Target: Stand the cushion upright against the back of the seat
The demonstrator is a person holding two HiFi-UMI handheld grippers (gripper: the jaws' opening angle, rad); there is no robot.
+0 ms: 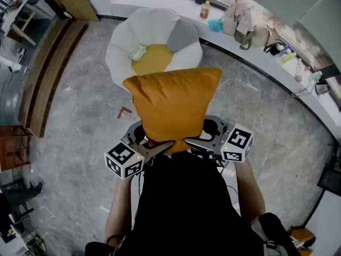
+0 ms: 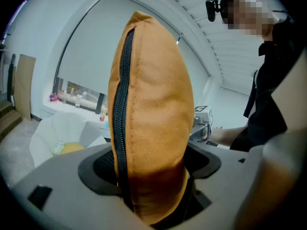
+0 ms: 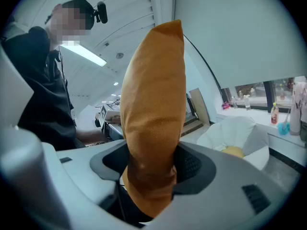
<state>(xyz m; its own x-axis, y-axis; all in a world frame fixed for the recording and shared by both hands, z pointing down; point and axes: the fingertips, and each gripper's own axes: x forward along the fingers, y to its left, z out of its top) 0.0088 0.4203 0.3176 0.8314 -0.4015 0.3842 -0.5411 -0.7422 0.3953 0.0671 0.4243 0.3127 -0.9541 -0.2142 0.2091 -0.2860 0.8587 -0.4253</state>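
Observation:
I hold an orange cushion (image 1: pixel 173 103) upright in the air in front of me, one lower corner in each gripper. My left gripper (image 1: pixel 154 147) is shut on its zippered edge (image 2: pixel 120 128), the pads pressing both faces. My right gripper (image 1: pixel 200 143) is shut on the other corner (image 3: pixel 153 114). In both gripper views the cushion fills the gap between the jaws. The seat is a white petal-shaped chair (image 1: pixel 125 36) with a yellow centre (image 1: pixel 152 60), standing on the floor beyond the cushion and apart from it.
A small pale green thing (image 1: pixel 137 53) lies on the chair's seat. Behind the chair a curved white ledge (image 1: pixel 266 63) carries a bottle (image 1: pixel 204 9) and bags (image 1: pixel 240 17). Wooden steps (image 1: pixel 48 63) run along the left. A red mark (image 1: pixel 124 111) is on the grey floor.

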